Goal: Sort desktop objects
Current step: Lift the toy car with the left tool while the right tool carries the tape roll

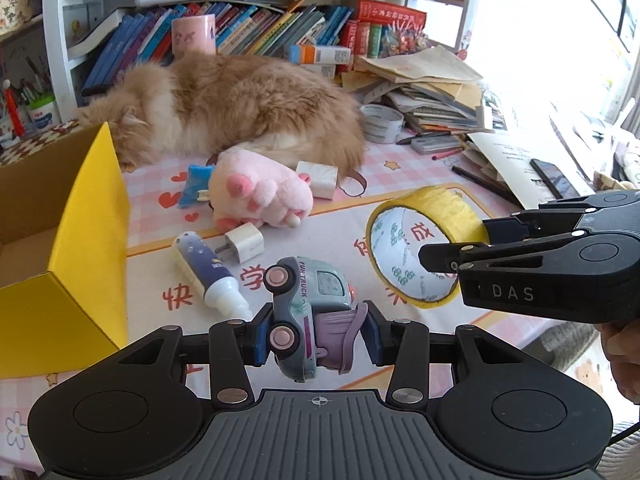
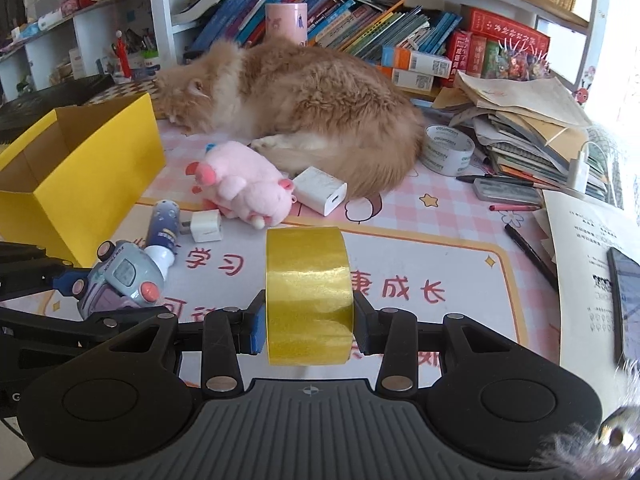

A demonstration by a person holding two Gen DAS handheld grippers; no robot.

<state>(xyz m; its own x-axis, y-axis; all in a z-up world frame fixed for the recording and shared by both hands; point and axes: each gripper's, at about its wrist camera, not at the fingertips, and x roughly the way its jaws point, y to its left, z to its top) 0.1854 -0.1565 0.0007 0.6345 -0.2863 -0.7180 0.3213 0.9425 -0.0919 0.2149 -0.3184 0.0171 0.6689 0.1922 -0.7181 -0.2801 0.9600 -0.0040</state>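
Above the printed desk mat (image 2: 460, 248), you hold both grippers level and side by side. Your left gripper (image 1: 314, 330) is clamped on a toy truck (image 1: 310, 312), tipped so its pink wheels face left; your right gripper (image 2: 309, 326) is closed on the flat sides of a yellow tape roll (image 2: 308, 294), which stands on edge between the pads.

From the left wrist view the far finger of your right gripper is hidden behind the roll, and only a sliver of your right hand (image 1: 622, 354) shows at the frame edge.

The truck is grey-green and lilac, lettered "FUN TRUCK". The tape is glossy, with a printed white core. Both hang above the mat, near the open yellow box (image 1: 80, 240). A ginger cat (image 2: 304, 108) lies behind, touching the white charger (image 2: 320, 190).
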